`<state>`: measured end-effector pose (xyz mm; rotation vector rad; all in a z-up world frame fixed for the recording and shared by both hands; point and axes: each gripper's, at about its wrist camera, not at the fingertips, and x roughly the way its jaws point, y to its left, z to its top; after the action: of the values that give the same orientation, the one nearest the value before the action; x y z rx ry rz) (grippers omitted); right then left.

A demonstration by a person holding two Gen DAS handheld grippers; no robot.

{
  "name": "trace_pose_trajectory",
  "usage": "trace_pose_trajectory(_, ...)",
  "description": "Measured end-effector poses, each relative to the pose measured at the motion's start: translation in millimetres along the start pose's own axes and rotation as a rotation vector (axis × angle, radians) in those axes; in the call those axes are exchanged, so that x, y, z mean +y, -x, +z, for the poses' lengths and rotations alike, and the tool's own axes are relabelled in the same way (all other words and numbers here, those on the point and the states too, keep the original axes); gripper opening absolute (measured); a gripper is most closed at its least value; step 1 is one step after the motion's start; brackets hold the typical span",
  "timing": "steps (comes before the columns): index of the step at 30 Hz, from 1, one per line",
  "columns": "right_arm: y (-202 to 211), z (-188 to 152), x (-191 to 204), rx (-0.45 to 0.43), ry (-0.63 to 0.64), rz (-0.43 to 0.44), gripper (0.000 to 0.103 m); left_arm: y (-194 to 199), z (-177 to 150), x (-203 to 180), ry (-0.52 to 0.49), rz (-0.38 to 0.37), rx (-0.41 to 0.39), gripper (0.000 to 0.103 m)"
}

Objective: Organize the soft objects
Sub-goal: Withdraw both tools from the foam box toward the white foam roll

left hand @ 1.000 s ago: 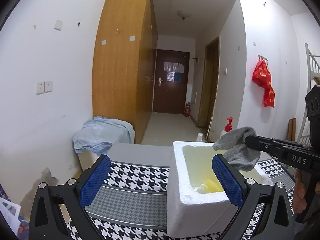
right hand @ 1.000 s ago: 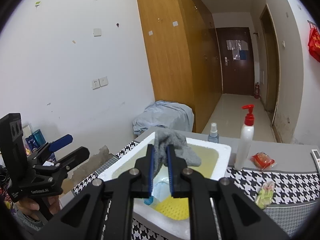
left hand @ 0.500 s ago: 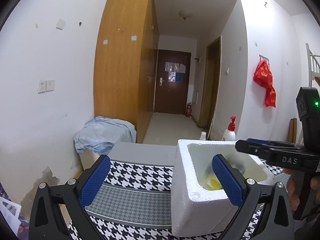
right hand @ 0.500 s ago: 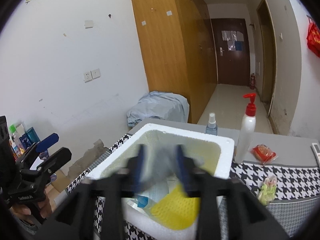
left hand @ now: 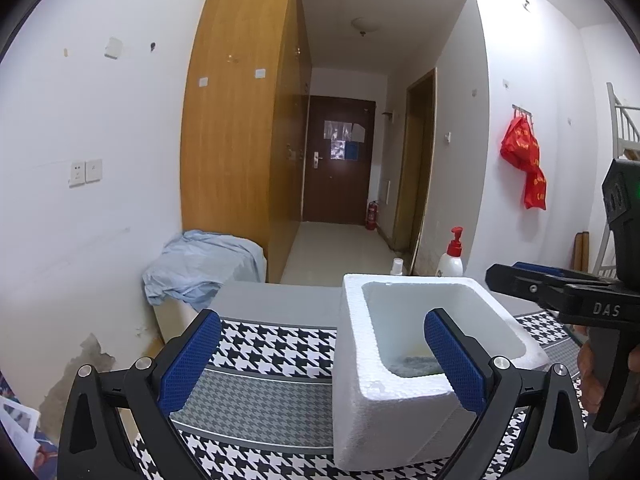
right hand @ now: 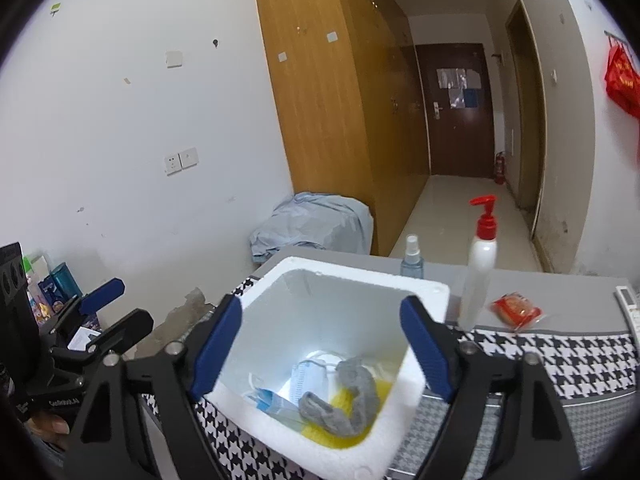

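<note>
A white foam box stands on the houndstooth cloth. Inside it a grey sock lies on a yellow cloth, beside pale blue face masks. My right gripper is open and empty, above the box. In the left wrist view the box sits at right, and a little of the grey sock shows inside. My left gripper is open and empty, its right finger over the box's near rim. The right gripper's fingers reach in from the right, above the box.
A white pump bottle with a red top, a small spray bottle and a red packet stand behind the box. A remote lies at far right. A light blue cloth covers something by the wall.
My right gripper opened and let go of the grey sock, which dropped into the foam box. The left gripper barely moved.
</note>
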<state>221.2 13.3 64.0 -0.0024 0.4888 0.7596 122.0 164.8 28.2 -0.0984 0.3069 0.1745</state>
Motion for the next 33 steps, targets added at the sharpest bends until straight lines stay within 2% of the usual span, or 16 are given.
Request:
trace_pose_trajectory(6,17.8,-1.8,-5.7,-0.031,-0.006,-0.015,0.103,8.3,1.5,-10.0,-0.010,-0.020,-0.009,0.102)
trace_pose_trajectory(19,59.6,-15.5,-18.7,-0.067,0.003,-0.057,0.103,30.6,6.5,-39.7,-0.033,-0.069,-0.040,0.102)
trace_pose_trajectory(33,99.7,-37.8,-28.3,-0.098,0.024,-0.077,0.103,48.8,-5.6,-70.4,-0.038,-0.110,-0.050,0.102)
